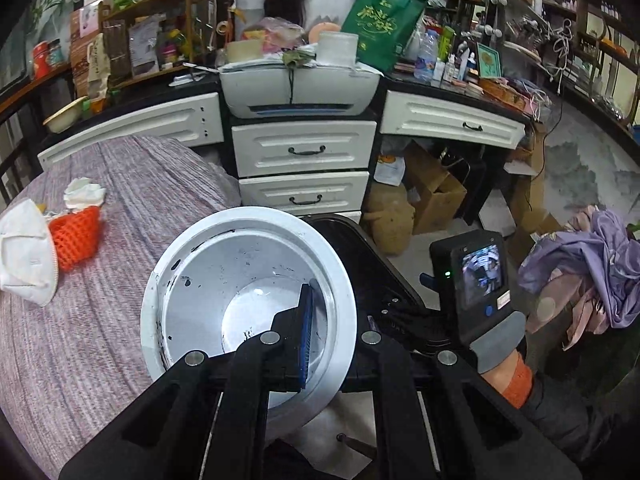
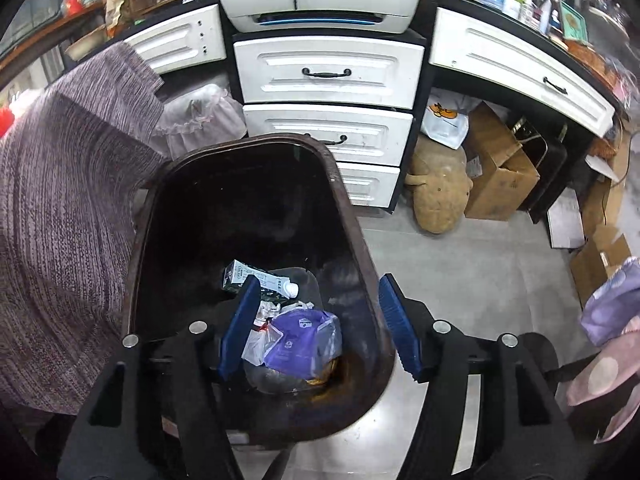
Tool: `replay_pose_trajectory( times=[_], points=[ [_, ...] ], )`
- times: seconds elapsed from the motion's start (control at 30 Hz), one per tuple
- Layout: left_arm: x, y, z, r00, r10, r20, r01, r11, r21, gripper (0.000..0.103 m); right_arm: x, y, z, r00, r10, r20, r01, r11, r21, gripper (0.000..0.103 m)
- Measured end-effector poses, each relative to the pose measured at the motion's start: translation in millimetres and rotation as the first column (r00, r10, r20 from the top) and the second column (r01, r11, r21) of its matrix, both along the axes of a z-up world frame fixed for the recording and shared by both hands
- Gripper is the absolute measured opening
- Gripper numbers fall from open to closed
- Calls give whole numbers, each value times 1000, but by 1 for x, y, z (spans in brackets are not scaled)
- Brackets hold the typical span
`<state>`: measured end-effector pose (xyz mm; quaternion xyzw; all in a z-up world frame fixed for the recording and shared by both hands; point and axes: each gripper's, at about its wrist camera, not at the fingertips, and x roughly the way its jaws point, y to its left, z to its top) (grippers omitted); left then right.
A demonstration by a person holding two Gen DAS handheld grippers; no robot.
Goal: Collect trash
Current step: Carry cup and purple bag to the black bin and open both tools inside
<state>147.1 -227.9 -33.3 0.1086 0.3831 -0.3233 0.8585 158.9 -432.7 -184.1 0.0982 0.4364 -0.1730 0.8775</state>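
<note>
Pinching the rim of a round white plastic tub (image 1: 248,300), the left gripper (image 1: 320,320) has its fingers pressed together on the tub's wall, one blue pad (image 1: 306,332) inside. Tub sits at the edge of a surface w/ a grey-purple knitted cloth (image 1: 120,208). On that cloth, well apart from the tub: a white face mask (image 1: 24,256), an orange foam fruit net (image 1: 76,236) and a crumpled white tissue (image 1: 84,194) (all three close together). Right gripper (image 2: 320,328) hangs over a dark brown oblong trash bin (image 2: 352,208), fingers spread, nothing between them. In the bin's bottom: a green-white drink carton (image 2: 260,280), a purple plastic bag (image 2: 296,340), misc. wrappers.
</note>
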Motion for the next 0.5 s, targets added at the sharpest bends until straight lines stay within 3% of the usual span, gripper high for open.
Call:
replay_pose_trajectory(
  times=[0.23,0.5],
  points=[
    [6,-39,-28,994,-73,-81,76,997,35,9,-37,-21,22,995,-84,53,85,996,-5,70],
    [24,-82,-82,975,-87,-205,111,988,112,9,-73,-62,33,975,-205,84,206,979,5,70]
  ],
)
